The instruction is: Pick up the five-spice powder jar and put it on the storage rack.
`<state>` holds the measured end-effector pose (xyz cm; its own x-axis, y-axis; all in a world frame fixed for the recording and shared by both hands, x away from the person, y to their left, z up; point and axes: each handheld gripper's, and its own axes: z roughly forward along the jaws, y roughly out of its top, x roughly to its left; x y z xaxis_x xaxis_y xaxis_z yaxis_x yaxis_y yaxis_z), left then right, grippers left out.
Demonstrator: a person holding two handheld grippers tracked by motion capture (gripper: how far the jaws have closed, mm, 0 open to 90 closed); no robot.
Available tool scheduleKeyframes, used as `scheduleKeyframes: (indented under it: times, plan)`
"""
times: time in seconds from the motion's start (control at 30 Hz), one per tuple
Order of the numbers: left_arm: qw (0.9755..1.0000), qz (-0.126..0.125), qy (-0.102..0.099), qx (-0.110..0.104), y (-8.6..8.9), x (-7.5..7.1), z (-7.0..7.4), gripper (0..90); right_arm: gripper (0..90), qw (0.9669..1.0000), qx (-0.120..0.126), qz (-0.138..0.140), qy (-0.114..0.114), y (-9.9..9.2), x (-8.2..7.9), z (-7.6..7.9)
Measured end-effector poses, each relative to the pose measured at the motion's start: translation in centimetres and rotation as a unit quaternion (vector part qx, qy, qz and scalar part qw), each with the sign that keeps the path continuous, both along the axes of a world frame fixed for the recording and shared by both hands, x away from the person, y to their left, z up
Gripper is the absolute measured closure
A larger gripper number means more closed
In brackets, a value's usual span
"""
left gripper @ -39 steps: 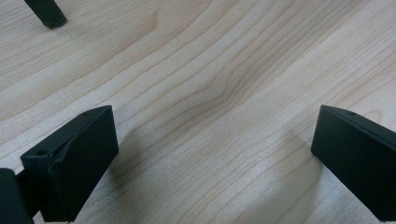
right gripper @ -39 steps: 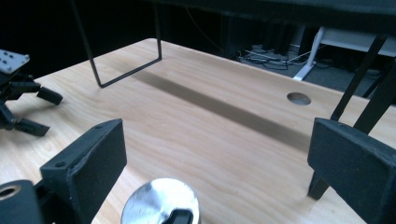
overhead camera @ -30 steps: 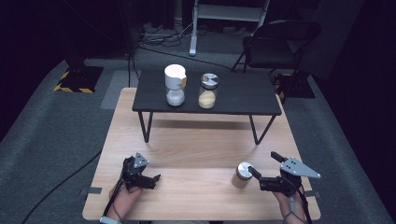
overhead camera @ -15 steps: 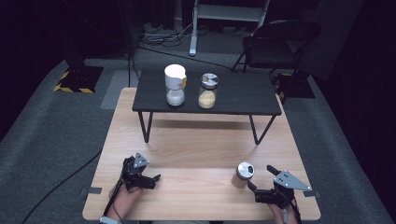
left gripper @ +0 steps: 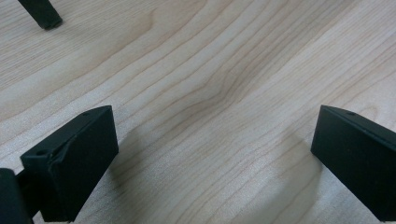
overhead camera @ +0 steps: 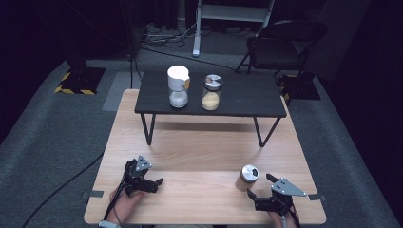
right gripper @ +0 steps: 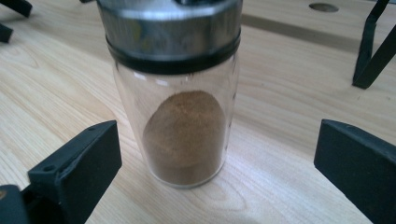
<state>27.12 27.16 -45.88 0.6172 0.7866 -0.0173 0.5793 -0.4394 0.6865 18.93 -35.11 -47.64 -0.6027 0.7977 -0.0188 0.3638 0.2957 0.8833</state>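
A small glass jar (overhead camera: 248,175) with a metal lid holds brown powder and stands upright on the wooden table (overhead camera: 199,152) at the front right. My right gripper (overhead camera: 259,185) sits just behind it toward the front edge, open and apart from it. In the right gripper view the jar (right gripper: 183,133) stands a little ahead of the open right gripper (right gripper: 217,163), left of centre. My left gripper (overhead camera: 153,183) rests at the front left, open; in the left gripper view the left gripper (left gripper: 215,154) has bare wood between its jaws.
A low black table (overhead camera: 247,97) stands on the far half of the wooden one. It carries a white-lidded jar (overhead camera: 177,88) and a jar of yellow powder (overhead camera: 211,92). Its thin legs (right gripper: 369,51) rise ahead of the right gripper. A chair (overhead camera: 280,45) stands beyond.
My right gripper has drawn back from the jar toward the table's front edge. The jar stayed in place. The left gripper has not moved.
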Motion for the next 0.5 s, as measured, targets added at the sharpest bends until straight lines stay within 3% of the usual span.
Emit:
scheduleKeyframes:
  times: [0.2,0.5]
  plan:
    - [1.0,0.0,0.0,0.0,0.0,0.0,0.0,0.6,0.5,1.0,-0.001,-0.001,0.0,0.3,0.4,-0.3]
    - [1.0,0.003,0.0,0.0,-0.1,-0.2,0.0,0.4,4.4,0.9997,-0.007,0.021,-0.007,1.5,1.4,-0.4]
